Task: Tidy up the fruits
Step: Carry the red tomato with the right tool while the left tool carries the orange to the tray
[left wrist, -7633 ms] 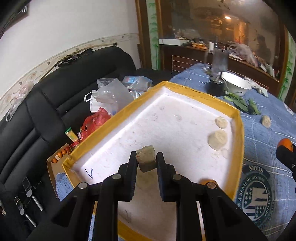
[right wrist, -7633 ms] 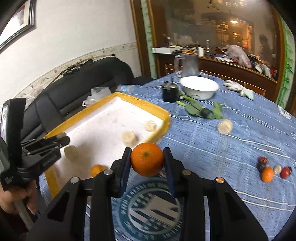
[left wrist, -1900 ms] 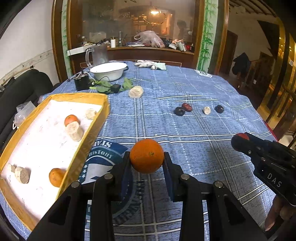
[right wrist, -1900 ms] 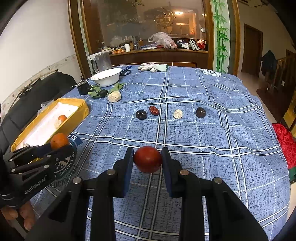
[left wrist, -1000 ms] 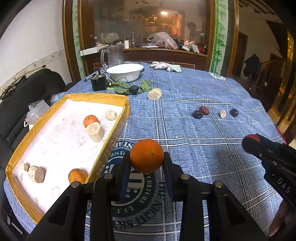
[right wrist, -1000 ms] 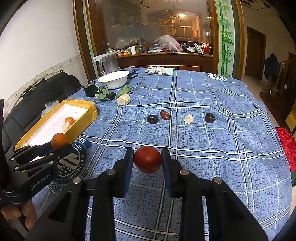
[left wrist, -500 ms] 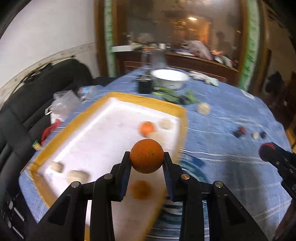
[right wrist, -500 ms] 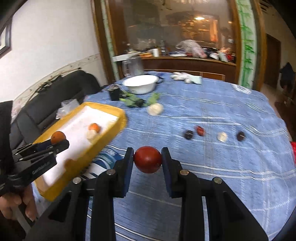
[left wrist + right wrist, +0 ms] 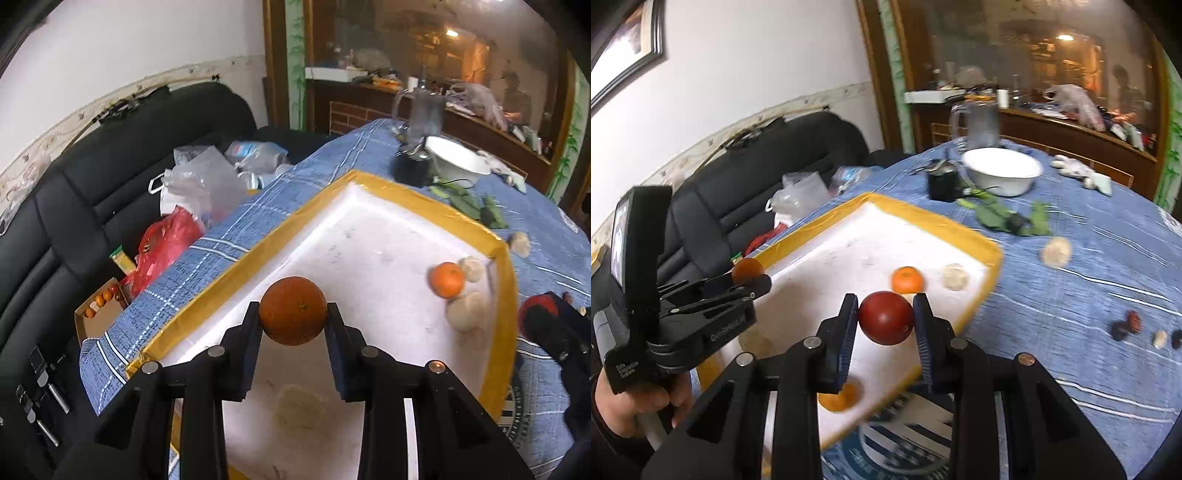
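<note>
My left gripper is shut on an orange and hovers over the white foam tray with a yellow rim. In the right wrist view that same left gripper shows at the tray's left side, the orange at its tip. My right gripper is shut on a dark red fruit above the tray's near right part. Inside the tray lie a small tangerine, pale lumps and another tangerine.
A pale lump and small dark fruits lie on the blue checked tablecloth. A white bowl, a black box, green leaves and a jug stand behind the tray. A black sofa with bags is left.
Both grippers have swung left from the open tablecloth to above the tray, each still holding its fruit. The left one moved from the tray's right side to its left half.
</note>
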`<state>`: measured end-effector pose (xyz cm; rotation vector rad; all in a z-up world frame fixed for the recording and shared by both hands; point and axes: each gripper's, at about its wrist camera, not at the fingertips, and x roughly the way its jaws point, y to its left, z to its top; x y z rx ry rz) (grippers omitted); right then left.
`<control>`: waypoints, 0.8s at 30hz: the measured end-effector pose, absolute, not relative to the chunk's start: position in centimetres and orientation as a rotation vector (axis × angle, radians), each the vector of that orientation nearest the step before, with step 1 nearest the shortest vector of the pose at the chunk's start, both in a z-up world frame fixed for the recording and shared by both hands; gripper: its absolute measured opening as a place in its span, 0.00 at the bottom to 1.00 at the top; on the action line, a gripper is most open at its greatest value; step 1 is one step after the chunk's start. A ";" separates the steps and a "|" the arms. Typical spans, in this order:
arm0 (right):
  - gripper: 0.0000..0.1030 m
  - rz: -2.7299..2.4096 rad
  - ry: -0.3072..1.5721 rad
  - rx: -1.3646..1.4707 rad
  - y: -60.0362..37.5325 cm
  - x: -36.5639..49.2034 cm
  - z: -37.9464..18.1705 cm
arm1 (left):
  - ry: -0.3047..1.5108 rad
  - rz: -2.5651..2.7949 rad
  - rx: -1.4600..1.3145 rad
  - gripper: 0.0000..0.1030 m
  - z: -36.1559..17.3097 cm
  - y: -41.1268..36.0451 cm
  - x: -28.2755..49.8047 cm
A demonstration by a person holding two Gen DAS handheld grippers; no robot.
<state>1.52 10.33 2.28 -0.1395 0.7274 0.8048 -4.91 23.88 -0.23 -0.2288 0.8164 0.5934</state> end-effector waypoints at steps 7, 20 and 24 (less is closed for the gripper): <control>0.32 0.823 0.771 -0.156 12.4 2.5 0.7 | 0.863 0.584 -0.234 0.32 -1.3 24.7 -4.2; 0.32 0.835 0.800 -0.161 13.5 3.4 -0.2 | 0.877 0.594 -0.234 0.32 -1.6 25.7 -4.0; 0.32 0.840 0.797 -0.165 13.9 3.4 -0.2 | 0.884 0.592 -0.229 0.32 -1.7 25.7 -3.8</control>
